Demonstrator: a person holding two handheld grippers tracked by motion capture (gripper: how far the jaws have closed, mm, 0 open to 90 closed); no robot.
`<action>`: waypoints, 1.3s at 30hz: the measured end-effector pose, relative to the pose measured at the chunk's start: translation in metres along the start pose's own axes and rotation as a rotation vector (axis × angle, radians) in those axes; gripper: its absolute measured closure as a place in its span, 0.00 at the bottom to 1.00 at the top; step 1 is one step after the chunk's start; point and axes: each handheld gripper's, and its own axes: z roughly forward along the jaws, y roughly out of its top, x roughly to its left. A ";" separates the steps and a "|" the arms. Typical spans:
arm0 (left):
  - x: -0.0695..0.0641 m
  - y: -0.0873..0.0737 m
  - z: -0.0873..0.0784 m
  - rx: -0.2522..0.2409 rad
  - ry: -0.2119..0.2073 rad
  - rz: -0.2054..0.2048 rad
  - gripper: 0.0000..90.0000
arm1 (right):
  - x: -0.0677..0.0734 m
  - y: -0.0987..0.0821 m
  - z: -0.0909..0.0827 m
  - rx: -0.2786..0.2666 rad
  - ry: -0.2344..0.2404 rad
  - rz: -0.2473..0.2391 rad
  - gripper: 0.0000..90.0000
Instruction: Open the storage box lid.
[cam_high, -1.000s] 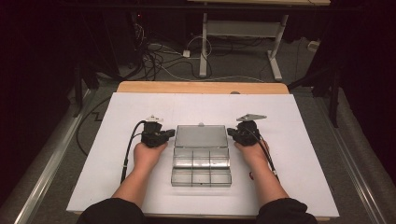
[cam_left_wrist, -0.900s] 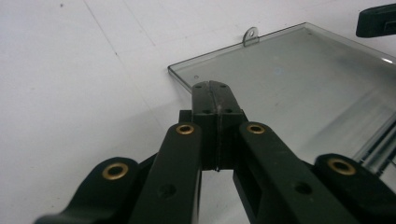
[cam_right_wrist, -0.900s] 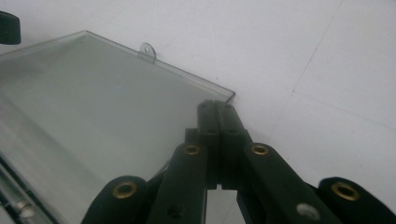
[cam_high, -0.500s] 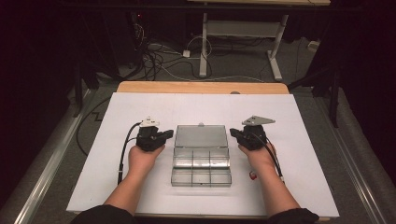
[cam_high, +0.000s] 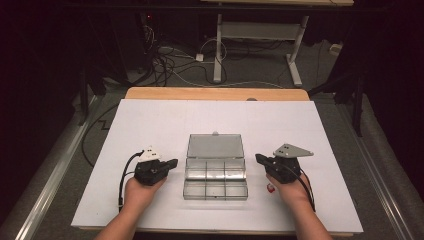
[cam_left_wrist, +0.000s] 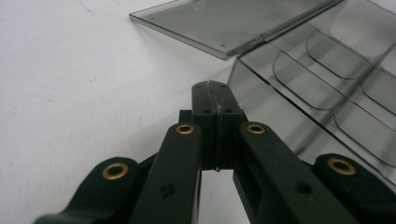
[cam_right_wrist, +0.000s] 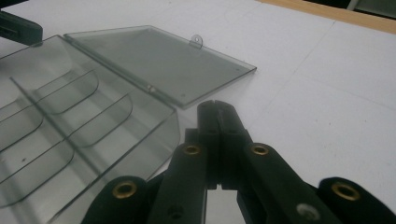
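Observation:
A clear plastic compartment box (cam_high: 215, 178) lies open in the middle of the white table, its lid (cam_high: 215, 146) folded flat on the far side. My left gripper (cam_high: 172, 163) is shut with nothing in it, a short way left of the box; its own view has the closed jaws pointing at the box's near wall (cam_left_wrist: 299, 121) and lid (cam_left_wrist: 224, 23). My right gripper (cam_high: 258, 158) is shut and empty, just right of the box, with the compartments (cam_right_wrist: 60, 126) and the lid (cam_right_wrist: 159, 60) ahead of its jaws. A small red object (cam_high: 270, 188) lies on the table under my right hand.
The white sheet (cam_high: 150, 120) covers a wooden table whose far edge (cam_high: 215, 93) shows bare. Beyond it are a desk frame (cam_high: 255, 35) and cables (cam_high: 170, 60) on the floor. A metal rail (cam_high: 45, 170) runs along the left side.
Both hands have drawn away from the box, the left one to the left and toward me, the right one to the right and toward me. The box lies still.

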 end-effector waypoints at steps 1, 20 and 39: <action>-0.001 -0.002 -0.003 -0.003 -0.001 -0.001 0.98 | 0.000 0.000 0.000 0.000 0.000 0.000 1.00; -0.013 -0.029 -0.022 -0.045 -0.016 0.023 0.97 | 0.010 -0.030 -0.021 -0.027 0.013 -0.037 0.98; -0.013 -0.029 -0.022 -0.046 0.011 0.041 0.32 | 0.012 -0.035 -0.017 0.015 0.051 -0.063 0.46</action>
